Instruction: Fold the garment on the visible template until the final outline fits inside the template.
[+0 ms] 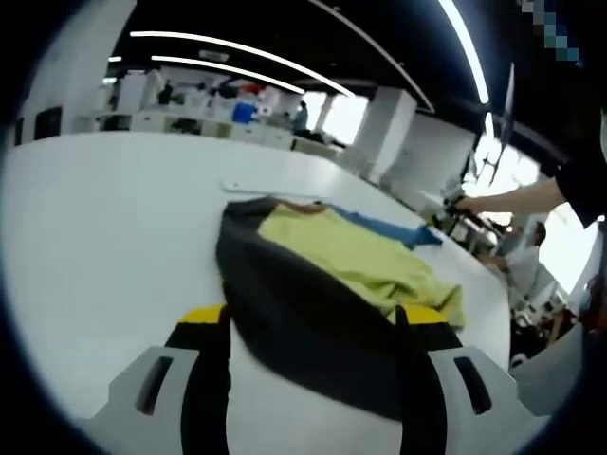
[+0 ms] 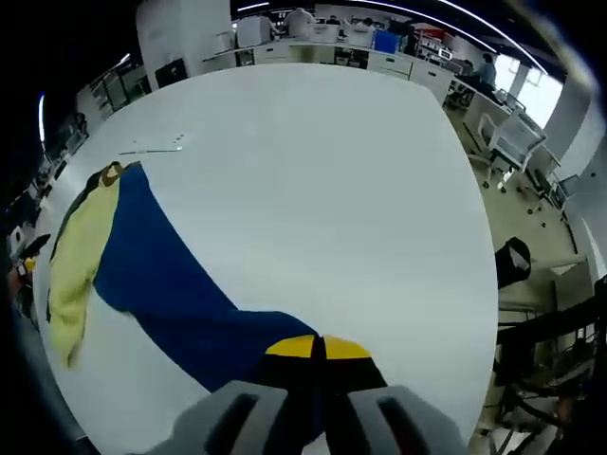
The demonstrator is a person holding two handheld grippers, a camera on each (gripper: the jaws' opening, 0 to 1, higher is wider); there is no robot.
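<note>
One garment (image 1: 322, 284), dark, yellow and blue, is lying on one white table (image 1: 95, 246). The left gripper (image 1: 313, 327) is holding its jaws spread astride the dark cloth. The right gripper (image 2: 318, 349) is pinching the blue edge (image 2: 190, 303).

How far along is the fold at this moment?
Early. Nothing looks finished: the garment lies loosely bunched on the white table. In hand: the right claw is shut on its blue edge; the left claw straddles the dark panel, open. The folding remains.
</note>
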